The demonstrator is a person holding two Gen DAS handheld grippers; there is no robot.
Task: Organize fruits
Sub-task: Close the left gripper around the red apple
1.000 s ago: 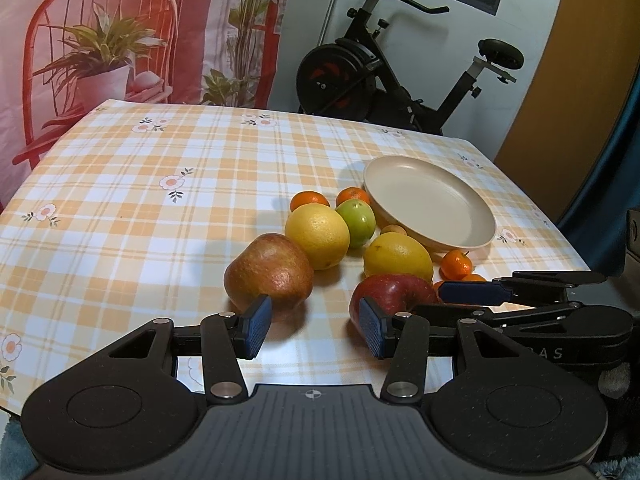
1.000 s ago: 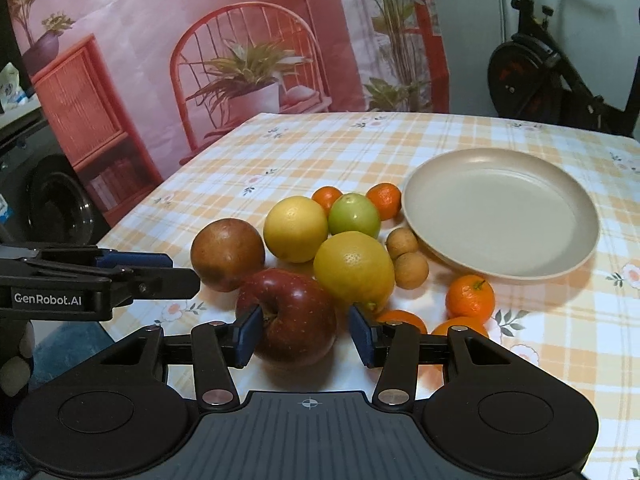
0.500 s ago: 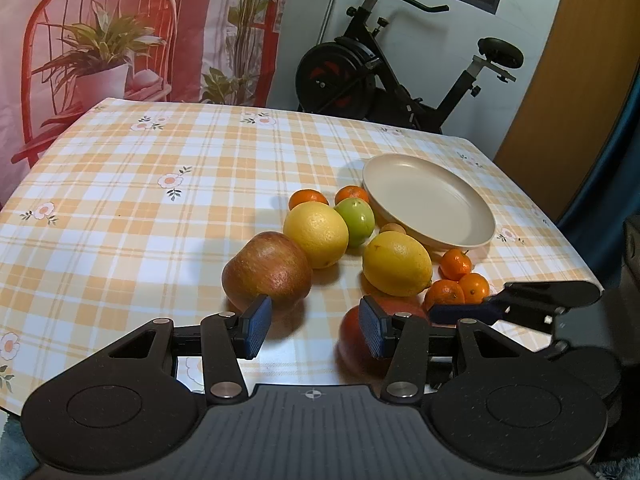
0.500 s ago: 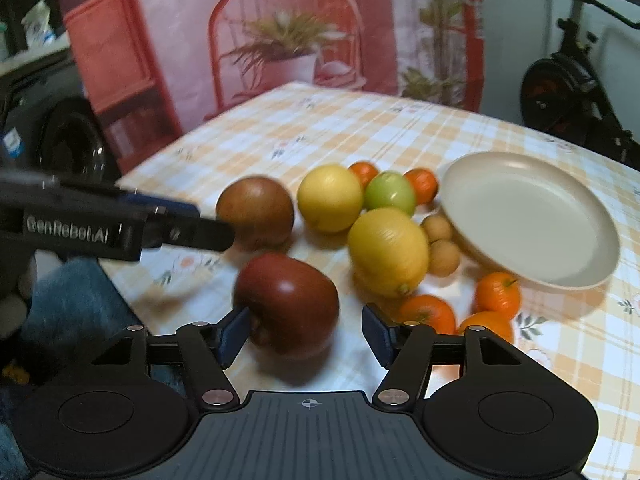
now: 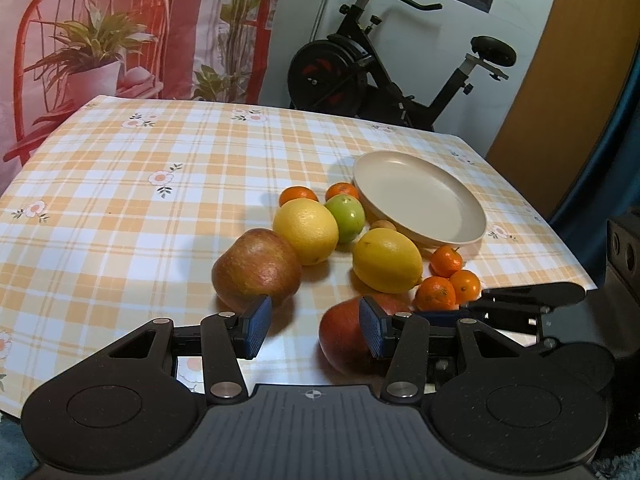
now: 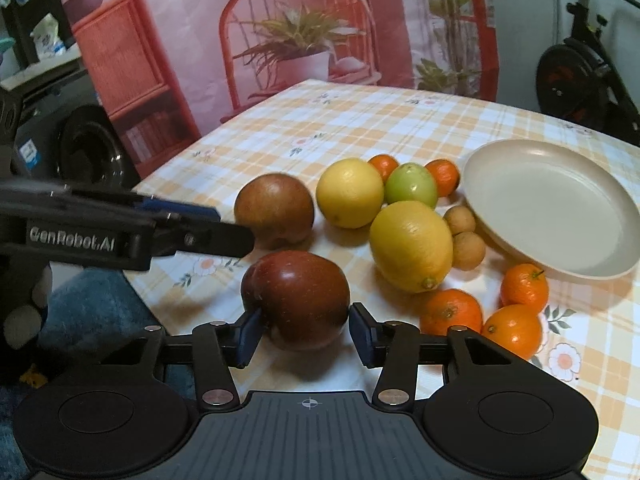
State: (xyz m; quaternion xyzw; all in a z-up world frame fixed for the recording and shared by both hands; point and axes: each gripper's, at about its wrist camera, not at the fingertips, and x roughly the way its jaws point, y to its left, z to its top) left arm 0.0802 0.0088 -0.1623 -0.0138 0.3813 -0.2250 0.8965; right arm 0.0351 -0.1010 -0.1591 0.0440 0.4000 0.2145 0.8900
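While the right gripper point(image 6: 306, 330) is being closed around a dark red apple point(image 6: 296, 298) near the front edge of the table, its blue pads are seen at the fruit's two sides, the left one touching the skin and the right one apparently just clear of it. The left gripper point(image 5: 314, 330) is held with its jaws apart and nothing between them, just in front of a second, paler apple point(image 5: 256, 270). A cream plate point(image 5: 452, 236) is seen bare behind the fruit pile, beside two lemons point(image 5: 306, 230), a green fruit point(image 5: 346, 212), several mandarins point(image 6: 450, 312) and two small brown fruits point(image 6: 468, 250).

A slip is judged the main risk: the apple is round and smooth and is caught low on its near side, so it could be squeezed forward out of the pads and sent rolling into the lemons or off the nearby edge. A carry toward the plate could also knock the mandarins, which lie close to the path.

An orange-and-white checked cloth point(image 5: 120, 184) with small flowers is spread over the table. An exercise bike point(image 5: 384, 80) and a printed backdrop point(image 6: 280, 40) of a red chair and potted plants are seen behind
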